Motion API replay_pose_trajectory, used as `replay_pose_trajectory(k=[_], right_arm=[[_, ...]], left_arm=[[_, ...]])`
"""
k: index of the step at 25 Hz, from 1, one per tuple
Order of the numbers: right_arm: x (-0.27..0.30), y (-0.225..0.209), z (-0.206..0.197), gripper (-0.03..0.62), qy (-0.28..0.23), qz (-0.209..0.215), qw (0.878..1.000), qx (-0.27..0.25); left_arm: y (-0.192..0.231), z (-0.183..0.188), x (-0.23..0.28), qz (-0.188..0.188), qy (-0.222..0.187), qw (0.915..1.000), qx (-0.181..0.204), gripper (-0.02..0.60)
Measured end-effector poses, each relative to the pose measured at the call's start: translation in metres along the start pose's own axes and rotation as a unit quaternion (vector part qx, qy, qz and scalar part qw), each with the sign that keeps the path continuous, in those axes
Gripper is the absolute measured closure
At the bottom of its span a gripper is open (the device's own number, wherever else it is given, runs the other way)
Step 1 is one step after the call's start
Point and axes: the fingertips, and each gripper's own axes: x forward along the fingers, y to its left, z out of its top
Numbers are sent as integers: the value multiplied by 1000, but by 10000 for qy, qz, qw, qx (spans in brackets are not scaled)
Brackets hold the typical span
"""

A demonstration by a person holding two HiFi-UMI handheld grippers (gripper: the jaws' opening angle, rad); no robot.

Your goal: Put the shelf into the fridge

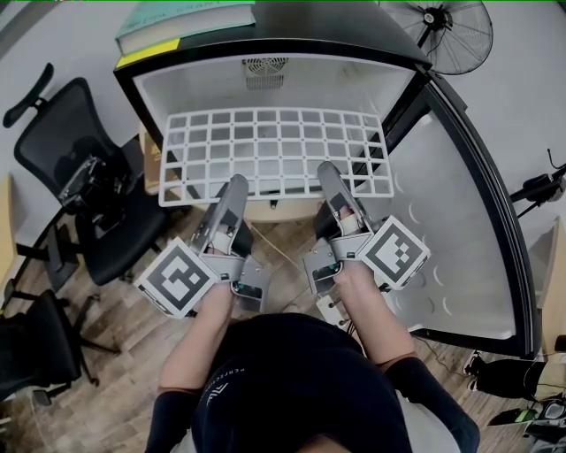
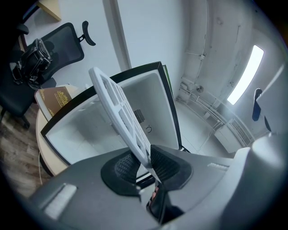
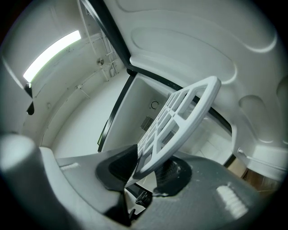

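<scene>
The white grid shelf (image 1: 274,150) is held level at the mouth of the open fridge (image 1: 133,84), its far edge just inside the white cavity. My left gripper (image 1: 234,183) is shut on the shelf's near edge left of centre. My right gripper (image 1: 329,170) is shut on the same edge right of centre. In the left gripper view the shelf (image 2: 118,108) rises edge-on from between the pads of my left gripper (image 2: 141,164). The right gripper view has the shelf (image 3: 180,117) clamped in my right gripper (image 3: 150,168), with the fridge interior (image 3: 148,108) behind.
The fridge door (image 1: 460,221) stands open to the right. A green book (image 1: 181,22) lies on the fridge top. Black office chairs (image 1: 80,177) stand at the left, a fan (image 1: 451,31) at the back right. A brown box (image 2: 56,98) sits left of the fridge.
</scene>
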Motion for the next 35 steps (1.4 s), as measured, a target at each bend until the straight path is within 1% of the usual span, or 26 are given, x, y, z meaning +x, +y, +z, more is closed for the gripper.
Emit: replay_pose_trajectory(k=[3, 8, 13, 17, 22, 26, 28, 35], right_arm=[[-1, 4, 3, 503, -7, 49, 9998, -170], [2, 1, 2, 505, 23, 59, 10000, 1], [3, -1, 5, 507, 66, 39, 10000, 14], [6, -1, 8, 507, 57, 38, 10000, 23], [8, -2, 10, 505, -19, 7, 10000, -7], [16, 4, 21, 496, -142, 54, 9998, -136], [22, 3, 24, 496, -164, 40, 9998, -121], [30, -4, 26, 494, -266, -66, 9995, -139]], left_arm=[[-1, 0, 0, -39, 2, 10000, -5, 500], [0, -1, 1, -13, 14, 10000, -9, 499], [1, -1, 2, 8, 47, 10000, 21, 499], [-1, 1, 6, -59, 72, 9999, 91, 492], [1, 2, 6, 5, 127, 9995, 273, 486], [-10, 10, 15, -202, 67, 9995, 236, 466], [-11, 13, 20, -227, 70, 9994, 237, 463], [-3, 17, 27, -146, 47, 9986, 511, 462]])
